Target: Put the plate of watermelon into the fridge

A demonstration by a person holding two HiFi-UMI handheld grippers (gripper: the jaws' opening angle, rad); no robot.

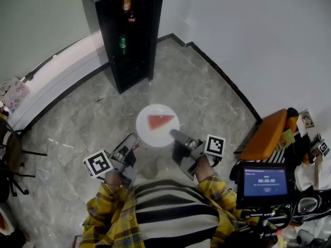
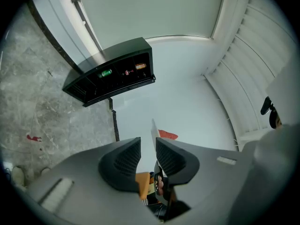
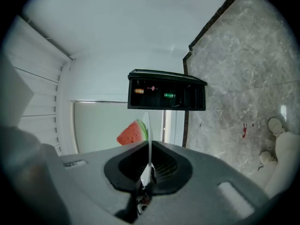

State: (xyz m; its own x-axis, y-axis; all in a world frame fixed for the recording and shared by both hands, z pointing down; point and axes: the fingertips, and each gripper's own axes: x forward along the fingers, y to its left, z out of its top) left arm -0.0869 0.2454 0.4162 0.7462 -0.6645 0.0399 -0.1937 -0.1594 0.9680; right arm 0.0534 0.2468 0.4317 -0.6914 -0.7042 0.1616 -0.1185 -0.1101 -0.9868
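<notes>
A white plate (image 1: 150, 136) carrying a red watermelon wedge (image 1: 160, 122) hangs in the air above the marble floor. My right gripper (image 1: 176, 136) is shut on its near right rim; in the right gripper view the thin plate edge (image 3: 148, 125) is pinched between the pads, with the watermelon (image 3: 131, 134) just left of it. My left gripper (image 1: 132, 141) is at the near left rim. Its jaws stand apart, and the plate edge (image 2: 153, 131) lies against the right-hand one, beside the wedge (image 2: 168, 135). The black fridge (image 1: 116, 61) stands ahead by the wall, bottles showing on its shelves.
An orange chair (image 1: 269, 133) and a lit tablet screen (image 1: 265, 181) are close at the right. A dark chair frame (image 1: 13, 156) stands at the left edge. White walls with a dark skirting line meet in a corner behind the fridge (image 3: 166, 90).
</notes>
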